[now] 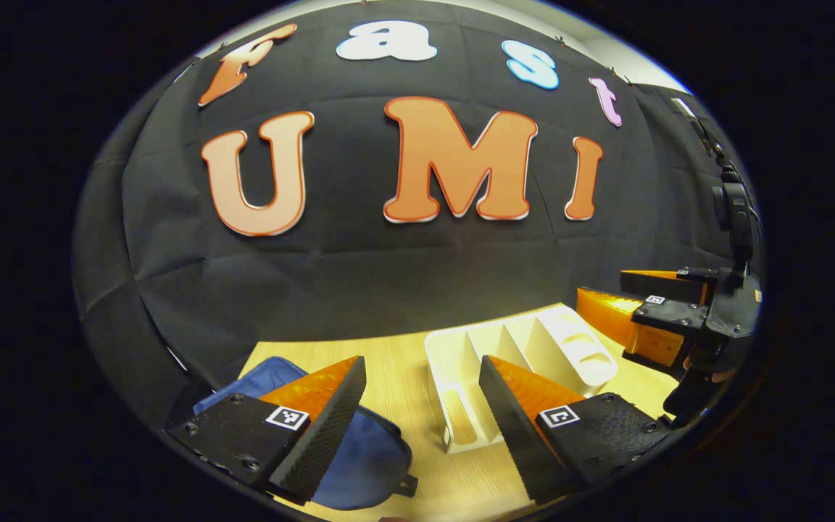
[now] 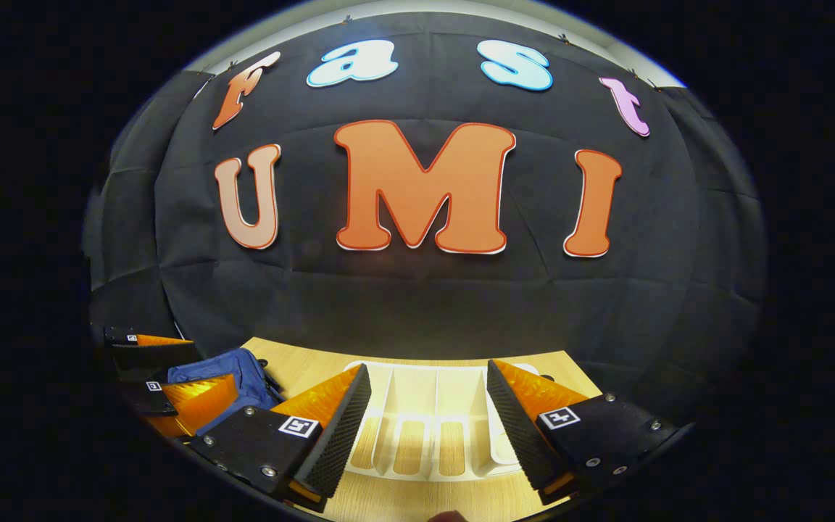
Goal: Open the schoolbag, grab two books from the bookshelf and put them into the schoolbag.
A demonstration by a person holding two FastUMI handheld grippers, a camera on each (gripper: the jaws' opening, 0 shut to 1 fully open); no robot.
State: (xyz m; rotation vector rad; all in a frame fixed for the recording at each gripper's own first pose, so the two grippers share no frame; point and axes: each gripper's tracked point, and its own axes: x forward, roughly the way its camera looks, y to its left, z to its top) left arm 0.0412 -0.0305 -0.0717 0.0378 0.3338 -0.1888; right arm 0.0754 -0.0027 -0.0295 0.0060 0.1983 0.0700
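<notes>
Holding both grippers above the pale wooden worktop [image 1: 417, 362], I see the left gripper [image 1: 421, 417] with jaws released, nothing between them. The soft blue fabric schoolbag [image 1: 367, 457] lies under its left finger. The white plastic slotted bookshelf [image 2: 425, 406] sits beside the bag, right of it, directly ahead of the right gripper [image 2: 428, 428], whose jaws are released too. No books visible in its slots.

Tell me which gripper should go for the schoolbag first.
Left, probably. The left gripper is open with the blue schoolbag just under its left finger, while the right gripper faces the white bookshelf.
</notes>
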